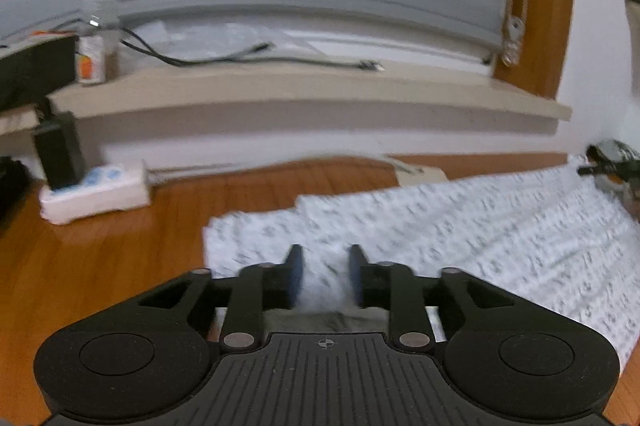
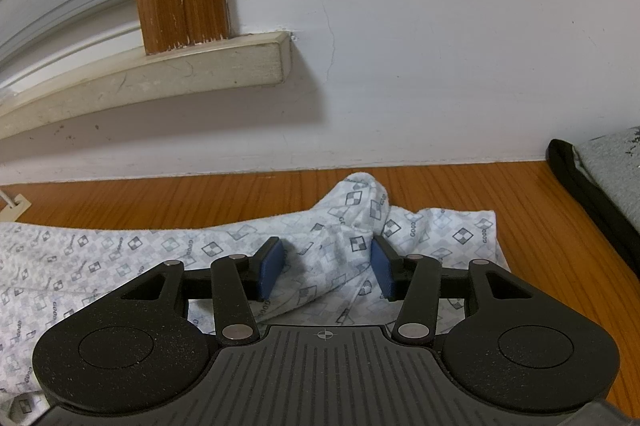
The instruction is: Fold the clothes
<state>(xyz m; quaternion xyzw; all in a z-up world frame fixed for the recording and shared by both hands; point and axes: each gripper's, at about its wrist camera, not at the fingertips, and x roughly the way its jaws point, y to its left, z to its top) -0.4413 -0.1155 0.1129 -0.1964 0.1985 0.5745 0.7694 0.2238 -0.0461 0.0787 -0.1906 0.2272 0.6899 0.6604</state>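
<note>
Left wrist view, blurred throughout:
- Left gripper [image 1: 326, 274]: jaws parted, patterned cloth lying in the gap; whether the pads press it cannot be told.
- Patterned garment [image 1: 460, 226]: white, small grey print, spread on the wooden floor [image 1: 100, 258]; print unreadable, near edge hidden under the gripper body.
- Power strip [image 1: 96, 189] with a black adapter, by the wall.
- Window sill [image 1: 280, 93] carrying a black cable [image 1: 192, 59] and a small bottle [image 1: 91, 59].
- Dark object at the right edge, cut off, unidentified.

Right wrist view, sharp:
- Right gripper [image 2: 328, 268]: jaws spread, blue pads either side of a raised bunch of cloth, apart from it.
- Patterned garment [image 2: 120, 258]: checked-diamond print legible here only; left part runs out of frame.
- Grey fabric item with black edging [image 2: 600, 177]: far right, cut off, seen only here.
</note>
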